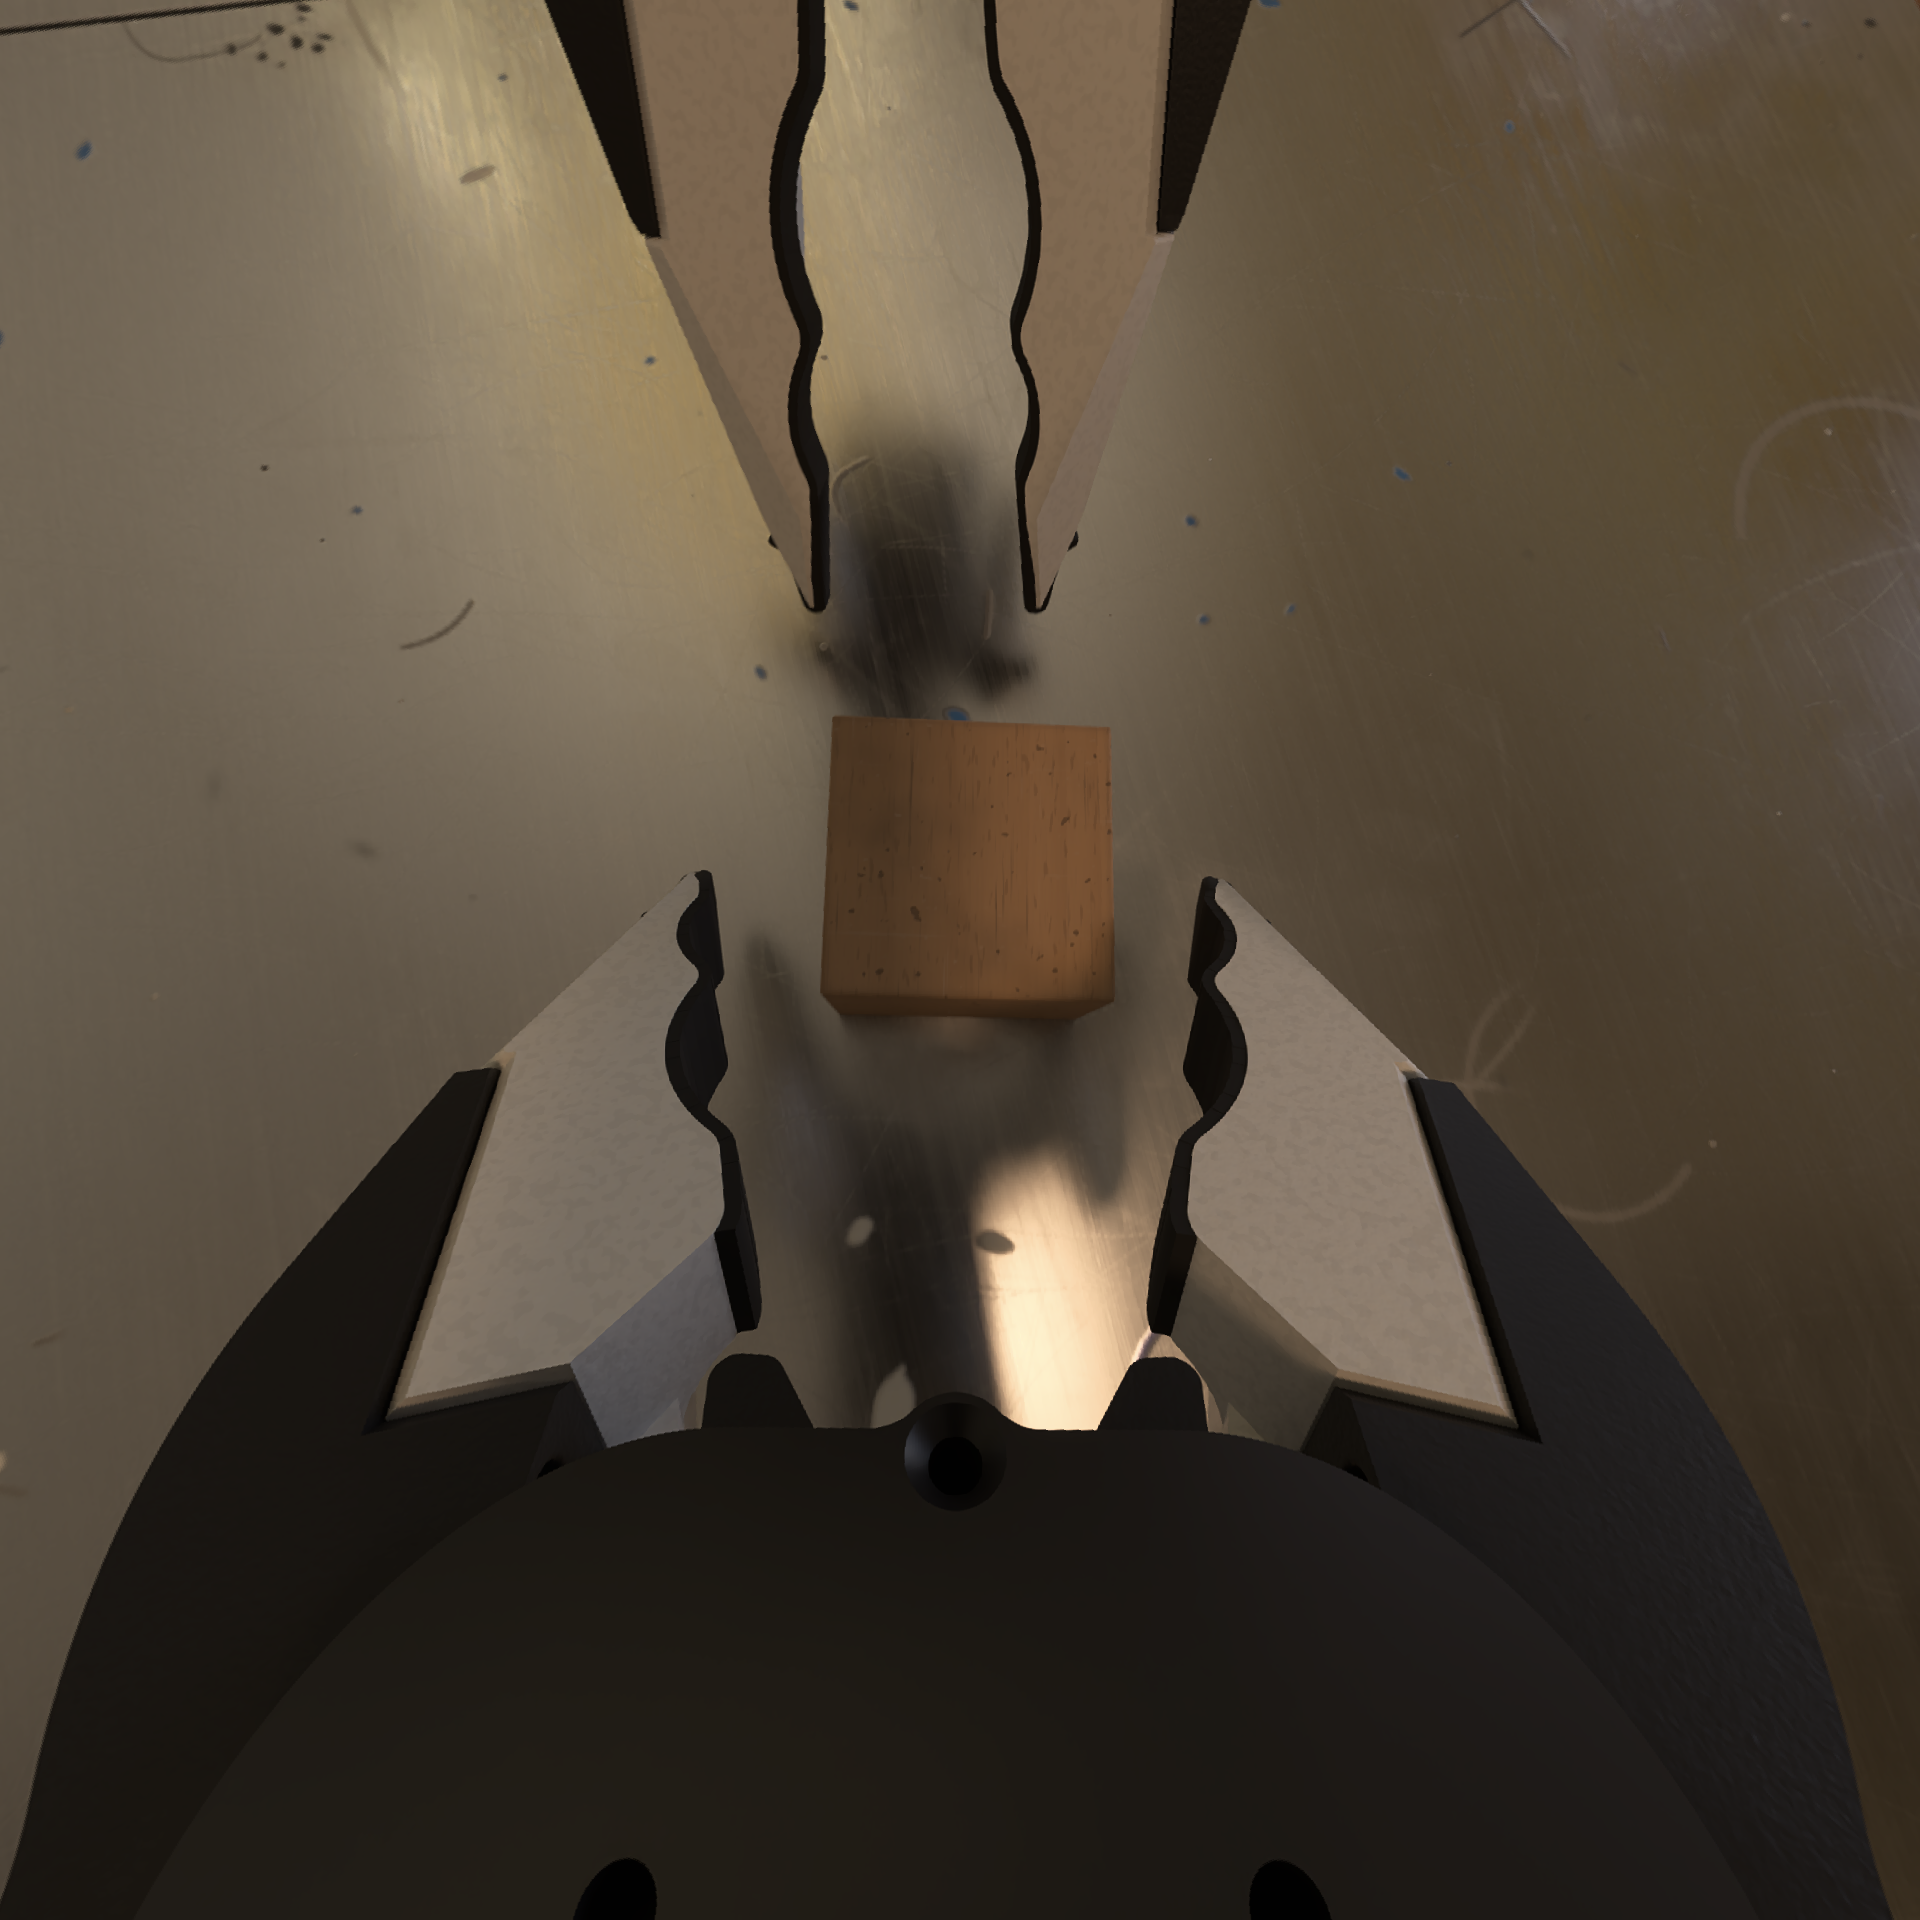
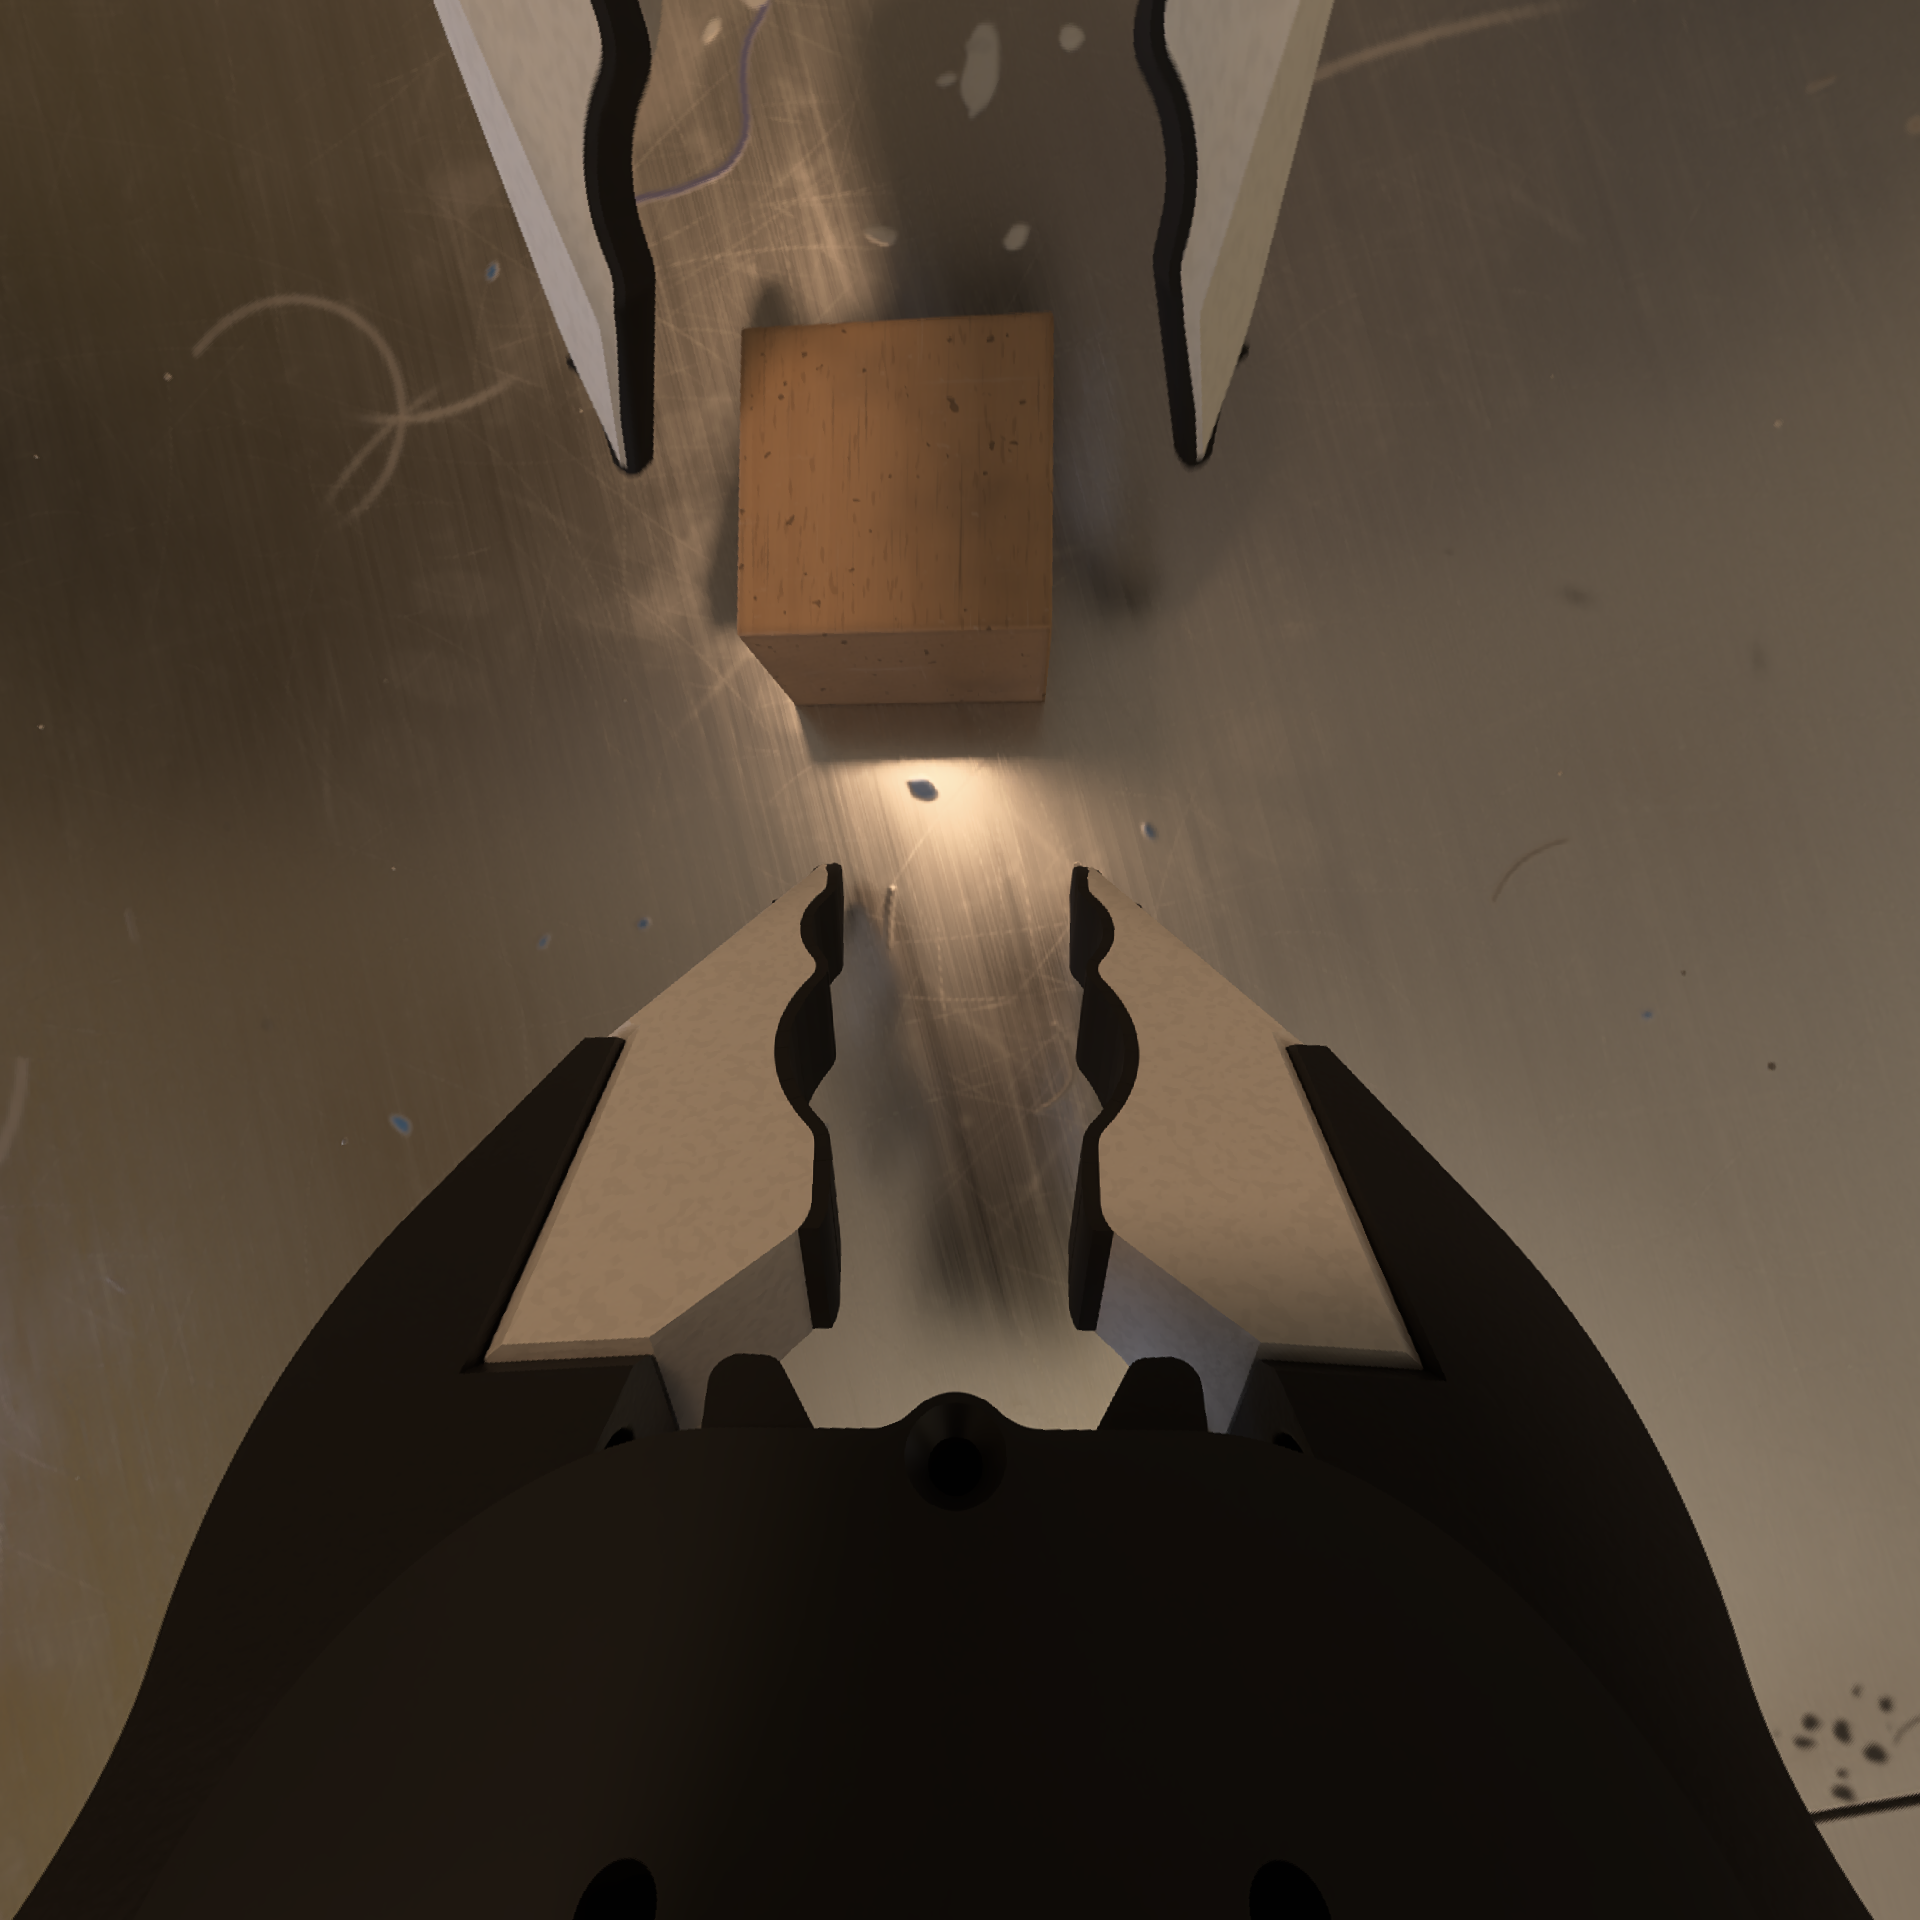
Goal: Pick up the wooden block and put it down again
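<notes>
The wooden block [image 1: 966, 862], a light brown cube, rests on a scratched metal tabletop [image 1: 312, 831]. My left gripper [image 1: 956, 883] is open wide, with its fingertips on either side of the block's near half and a gap on each side. My right gripper [image 1: 928, 603] comes in from the opposite side, open and empty, with its tips just short of the block's far edge. In the right wrist view the block [image 2: 894, 478] lies ahead of my right gripper [image 2: 956, 873]. The left gripper [image 2: 914, 462] straddles the block there without touching it.
The tabletop [image 2: 1455, 831] is dull metal with scratches, ring marks and small blue specks. Dark ink-like spots lie at the far left in the left wrist view [image 1: 291, 42] and at the near right in the right wrist view [image 2: 1849, 1745].
</notes>
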### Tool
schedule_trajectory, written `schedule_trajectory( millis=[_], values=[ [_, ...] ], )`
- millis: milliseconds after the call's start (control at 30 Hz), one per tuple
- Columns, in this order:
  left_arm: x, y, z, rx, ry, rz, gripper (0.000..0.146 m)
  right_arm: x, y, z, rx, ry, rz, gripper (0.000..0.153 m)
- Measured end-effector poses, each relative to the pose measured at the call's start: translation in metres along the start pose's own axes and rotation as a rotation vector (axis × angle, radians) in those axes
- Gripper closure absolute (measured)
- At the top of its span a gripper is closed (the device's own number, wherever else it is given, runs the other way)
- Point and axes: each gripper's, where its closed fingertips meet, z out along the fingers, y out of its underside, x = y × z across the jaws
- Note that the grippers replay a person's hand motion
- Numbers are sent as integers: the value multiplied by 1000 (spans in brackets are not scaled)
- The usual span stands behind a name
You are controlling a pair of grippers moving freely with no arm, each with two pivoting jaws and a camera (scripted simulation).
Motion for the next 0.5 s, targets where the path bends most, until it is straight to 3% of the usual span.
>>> schedule_trajectory(
  millis=[233,500],
  values=[
    [1,1,-14,6,-59,-1,59,-3,14,-4,-15,-44,33,102],
    [10,16,-25,41,-122,-70,65,-2,12,2,-105,60,-75,105]
  ],
)
